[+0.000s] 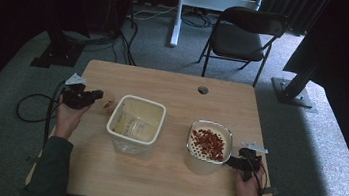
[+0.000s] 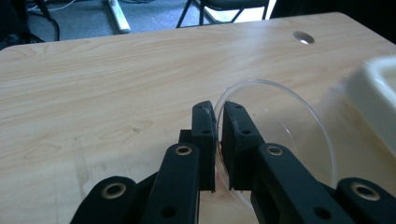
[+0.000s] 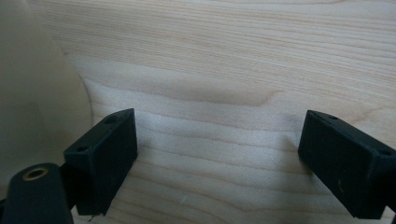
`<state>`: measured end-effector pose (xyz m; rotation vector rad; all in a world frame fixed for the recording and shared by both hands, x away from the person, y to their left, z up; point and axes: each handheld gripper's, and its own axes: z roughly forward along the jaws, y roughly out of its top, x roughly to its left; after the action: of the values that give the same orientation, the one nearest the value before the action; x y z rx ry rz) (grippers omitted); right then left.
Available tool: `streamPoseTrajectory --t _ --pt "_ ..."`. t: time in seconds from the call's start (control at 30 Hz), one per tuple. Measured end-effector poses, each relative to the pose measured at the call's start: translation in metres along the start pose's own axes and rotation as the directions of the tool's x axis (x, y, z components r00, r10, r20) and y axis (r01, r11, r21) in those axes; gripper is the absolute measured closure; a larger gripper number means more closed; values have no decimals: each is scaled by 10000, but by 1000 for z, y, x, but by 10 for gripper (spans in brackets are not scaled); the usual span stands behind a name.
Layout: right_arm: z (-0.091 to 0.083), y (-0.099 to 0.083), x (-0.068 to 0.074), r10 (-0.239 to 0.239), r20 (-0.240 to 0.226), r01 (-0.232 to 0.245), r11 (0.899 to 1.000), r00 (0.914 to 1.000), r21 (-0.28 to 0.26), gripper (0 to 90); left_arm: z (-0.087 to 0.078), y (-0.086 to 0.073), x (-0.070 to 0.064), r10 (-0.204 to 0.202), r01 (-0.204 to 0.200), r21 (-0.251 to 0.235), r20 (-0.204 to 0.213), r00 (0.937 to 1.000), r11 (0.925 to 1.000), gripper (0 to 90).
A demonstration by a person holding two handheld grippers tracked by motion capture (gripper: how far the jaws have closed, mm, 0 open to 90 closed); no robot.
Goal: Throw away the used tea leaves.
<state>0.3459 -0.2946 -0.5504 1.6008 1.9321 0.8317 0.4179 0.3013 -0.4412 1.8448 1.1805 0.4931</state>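
Clear cup (image 2: 280,135), rim pinched, base hidden behind left claw (image 2: 218,140)

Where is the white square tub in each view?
High view: white square tub stands centre-left on the table.
Left gripper view: its rim cuts in at the right edge.
Right gripper view: the pale wall at left is the strainer container, a different one.
Shared landmark: the wood-grain table; its round hole links high and left gripper views.
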Motion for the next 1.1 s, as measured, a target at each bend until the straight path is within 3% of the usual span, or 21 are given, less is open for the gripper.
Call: streamPoseTrajectory --t 0.03,0.37,0.8,1.1 --pt "0 0 0 0 -1 0 10000 10000 0 112 -11 -4 -5 116 -115 -70 101 9999 9999 846" --pt "0 0 0 -1 -1 1 10000 10000 0 111 -47 -21 -27 444 -447 25 656 9969 9990 846" --pt "0 0 0 -1 1 1 10000 10000 1 112 -77 -50 -45 523 -568 585 749 9958 9967 846" --pt "0 0 0 2 2 -2 10000 10000 7 112 -86 -54 -79 985 -1130 883 1537 9832 9897 845"
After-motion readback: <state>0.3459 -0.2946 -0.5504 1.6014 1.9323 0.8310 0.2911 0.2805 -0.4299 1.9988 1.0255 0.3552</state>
